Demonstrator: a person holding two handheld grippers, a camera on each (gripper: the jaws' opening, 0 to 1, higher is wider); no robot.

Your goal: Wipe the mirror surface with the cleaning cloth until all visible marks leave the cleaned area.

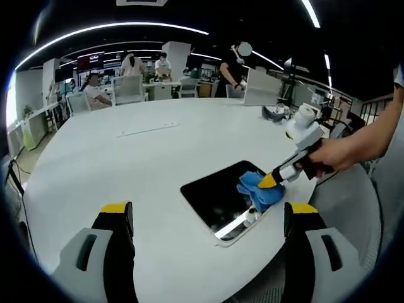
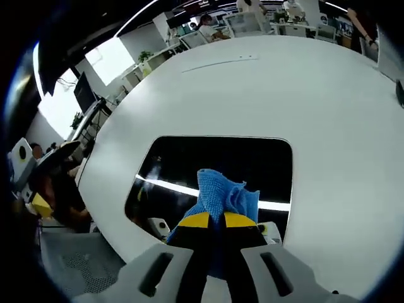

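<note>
The right gripper [image 2: 218, 221], low centre, was clamped on the blue cloth [image 2: 224, 192] pressed against the dark mirror [image 2: 189, 164]; the left gripper [image 1: 208, 211] hovered with jaws wide apart

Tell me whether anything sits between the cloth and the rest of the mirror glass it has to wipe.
Nothing visible does. The right gripper holds the blue cloth on the mirror near its close edge, and the dark glass ahead lies bare up to its white frame. The white table beyond is bare too.

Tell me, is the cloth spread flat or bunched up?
Bunched up. The cloth stands in a crumpled wad on the mirror, pinched in the right gripper.
</note>
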